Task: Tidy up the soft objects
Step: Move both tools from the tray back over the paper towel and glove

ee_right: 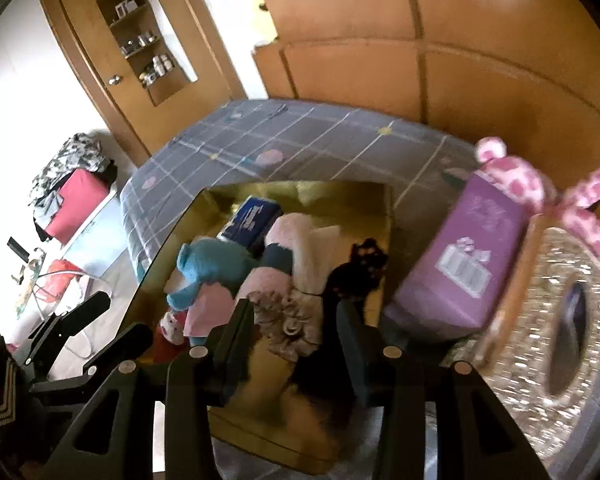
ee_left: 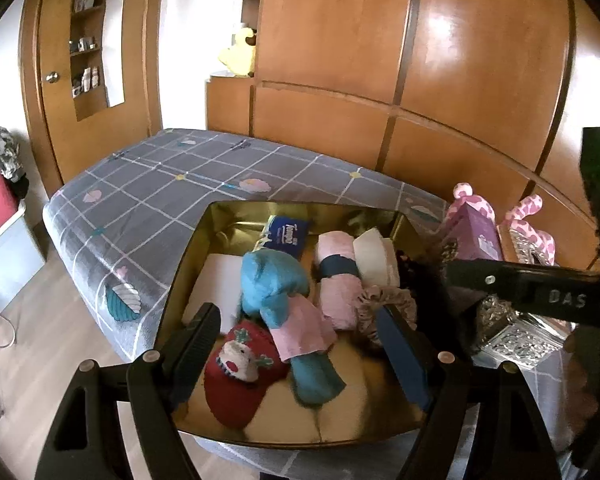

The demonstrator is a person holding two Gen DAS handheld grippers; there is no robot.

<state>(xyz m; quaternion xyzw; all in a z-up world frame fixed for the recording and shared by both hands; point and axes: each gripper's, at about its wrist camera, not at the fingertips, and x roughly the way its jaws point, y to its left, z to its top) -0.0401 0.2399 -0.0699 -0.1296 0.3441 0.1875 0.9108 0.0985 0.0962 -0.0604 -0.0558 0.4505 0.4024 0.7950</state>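
A shiny gold tray (ee_left: 204,240) with raised, mirror-like walls sits on the near end of a bed (ee_left: 148,184) covered in a grey grid-pattern sheet. It fills the lower middle of both views and holds the soft things. In the left wrist view these are a fuzzy teal sock (ee_left: 276,292) draped down the middle, a red knit sock (ee_left: 236,376) with a white figure at lower left, a rolled pink towel (ee_left: 336,280) banded in dark blue, a cream roll (ee_left: 376,258) beside it, a flat pink cloth (ee_left: 300,324), a blue tissue pack (ee_left: 286,234) at the back, and a ruffled beige scrunchie (ee_left: 384,298) at the right side.

The left gripper (ee_left: 304,356) hangs over the tray's near half, its fingers wide apart and empty, the red sock and teal sock showing between them.

In the right wrist view the right gripper (ee_right: 296,320) has its jaws partly apart; the scrunchie (ee_right: 288,320) lies between the fingers and the pads do not press on it. A lacy black piece (ee_right: 360,272) lies just behind, at the tray's right wall.

At the right of the frame, off the tray, stand a purple box (ee_right: 464,264), a pink spotted plush (ee_right: 532,184) and a glittery silver box (ee_right: 540,320), blurred. Glossy wooden wardrobe panels (ee_left: 420,60) fill the top of both views.
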